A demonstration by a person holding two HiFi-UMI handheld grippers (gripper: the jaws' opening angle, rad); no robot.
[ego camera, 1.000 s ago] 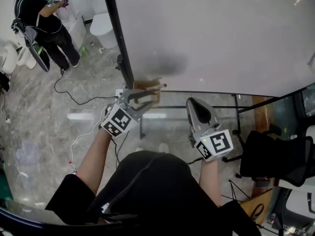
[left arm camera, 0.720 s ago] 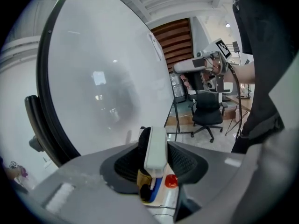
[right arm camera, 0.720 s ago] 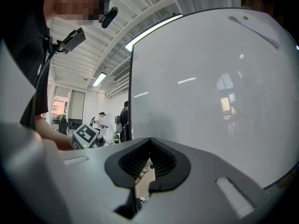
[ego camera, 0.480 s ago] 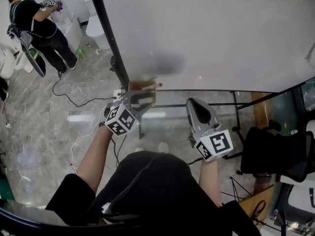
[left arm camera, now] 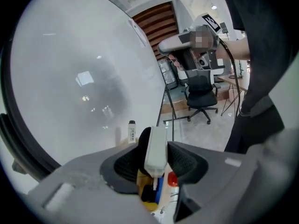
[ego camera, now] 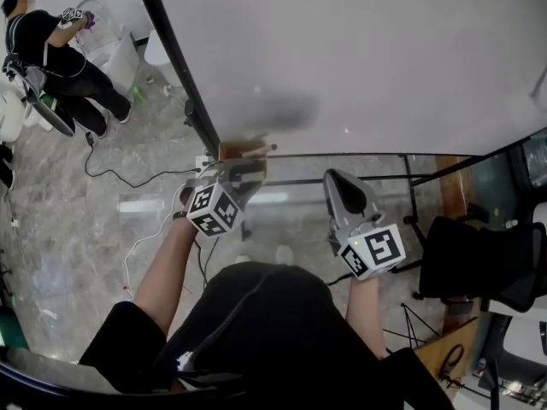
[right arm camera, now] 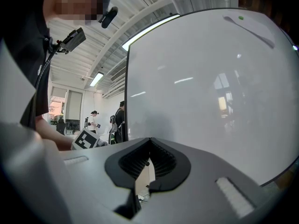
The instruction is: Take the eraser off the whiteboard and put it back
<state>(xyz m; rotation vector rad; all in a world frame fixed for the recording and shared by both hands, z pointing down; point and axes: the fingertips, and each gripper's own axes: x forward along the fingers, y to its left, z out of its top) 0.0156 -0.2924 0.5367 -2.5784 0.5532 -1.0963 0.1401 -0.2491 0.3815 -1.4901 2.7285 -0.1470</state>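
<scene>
My left gripper (ego camera: 238,176) is shut on the eraser (left arm camera: 157,143), a thin white block held edge-on between the black pads. It is tilted down at the whiteboard's (ego camera: 359,49) lower left corner, just over the wooden tray (ego camera: 245,150). In the left gripper view, that gripper (left arm camera: 156,157) has a blue marker (left arm camera: 159,189) and a red cap (left arm camera: 172,181) lying below it. The eraser is hidden in the head view. My right gripper (ego camera: 339,180) hangs level in front of the board (right arm camera: 210,92); its jaws meet at the tip with nothing between them (right arm camera: 150,143).
The board's dark frame post (ego camera: 175,67) runs down on the left. A small bottle (left arm camera: 131,130) stands by the board. A person (ego camera: 51,49) works at the far left, cables (ego camera: 128,173) lie on the floor, and an office chair (ego camera: 479,263) stands at the right.
My left gripper has sunk a little toward the tray and rolled, still holding the eraser. The right gripper has stayed where it was.
</scene>
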